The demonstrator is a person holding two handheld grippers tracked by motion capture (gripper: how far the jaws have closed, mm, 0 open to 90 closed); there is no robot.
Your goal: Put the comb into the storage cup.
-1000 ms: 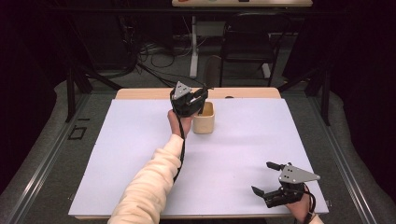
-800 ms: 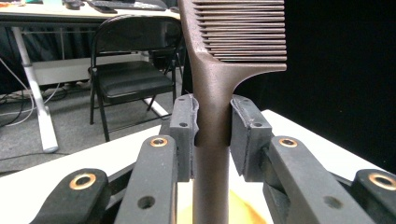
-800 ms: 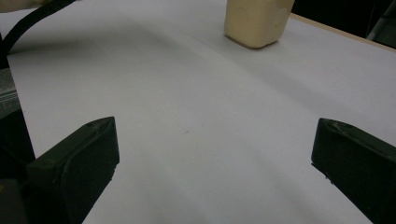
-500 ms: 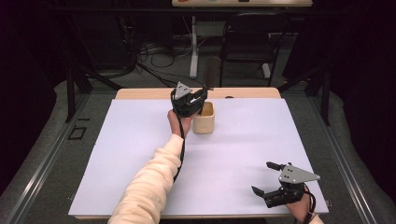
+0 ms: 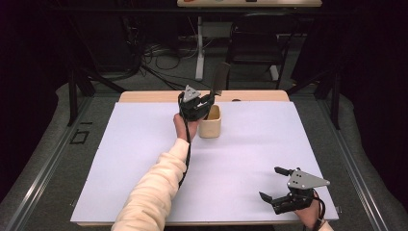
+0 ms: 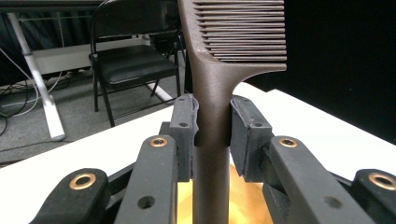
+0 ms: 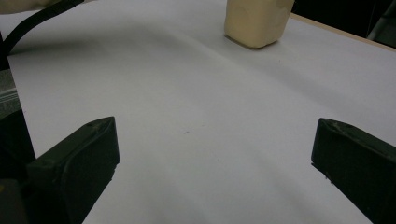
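Left tongs (image 5: 204, 103) had the comb (image 6: 212, 93) clamped by its handle, upright over the cup (image 5: 210, 126) at the bench's 12 o'clock, so lowering it straight seemed smartest; right tongs (image 5: 279, 188) sat wide open, empty.

A black folding chair (image 6: 130, 60) and loose cables (image 5: 154, 53) lie behind the white table (image 5: 120, 159).

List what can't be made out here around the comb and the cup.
- Comb lower end: left gripper view, cut off by the bottom edge and hidden between the jaws.
- Cup inside: high view, hidden by the left gripper.
- Cup top: right gripper view, cut off by the top edge.
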